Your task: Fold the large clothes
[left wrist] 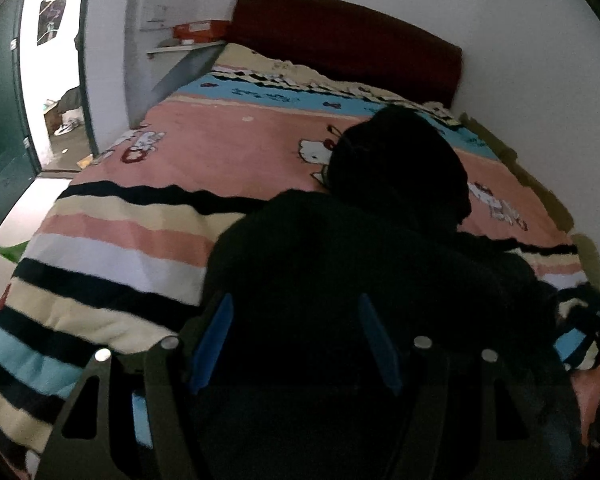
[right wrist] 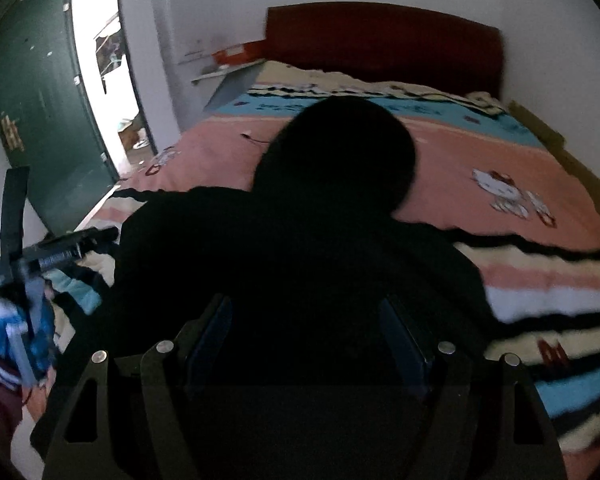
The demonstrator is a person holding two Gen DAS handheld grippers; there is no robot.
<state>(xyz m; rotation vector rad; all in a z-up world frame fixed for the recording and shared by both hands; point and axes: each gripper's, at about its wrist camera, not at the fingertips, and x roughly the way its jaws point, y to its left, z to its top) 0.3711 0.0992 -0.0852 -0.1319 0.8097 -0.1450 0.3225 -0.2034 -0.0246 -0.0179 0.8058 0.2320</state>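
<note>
Left wrist view
- Black hooded garment (left wrist: 340,248): lies flat on the bed, hood (left wrist: 396,160) towards the headboard, body towards the near edge. Long axis runs from the near edge up to the headboard, leaning slightly right at the hood end. One sleeve stretches out to the right along the striped band.
- Left gripper (left wrist: 296,340): blue-padded fingers (left wrist: 214,340) stand well apart over the lower body of the garment. Whether the pads touch or pinch the dark cloth, I cannot tell; no fold is seen caught between them.
- Blanket (left wrist: 228,148): pink field with cartoon cats, blue band further up, cream, black, pink and white stripes at the near end. It covers the bed under the garment.
- Headboard (left wrist: 340,36): dark red, against the white wall.
- Orange box (left wrist: 198,29): on a small shelf left of the headboard.
- Green door (left wrist: 0,120): open at far left, bright doorway beside it.
- Right gripper (left wrist: 592,320): partly seen at the right edge, near the sleeve end.

Right wrist view
- Black hooded garment (right wrist: 300,248): same lie, hood (right wrist: 340,148) pointing at the headboard (right wrist: 384,44), a sleeve reaching left.
- Right gripper (right wrist: 306,344): fingers spread wide above the garment's lower part; contact with the cloth cannot be told, all being black.
- Left gripper (right wrist: 60,246): at the left edge, beside the left sleeve end, held by a hand in a blue-and-white glove (right wrist: 16,332).
- Blanket (right wrist: 500,148): pink field right of the hood, stripes at lower right.
</note>
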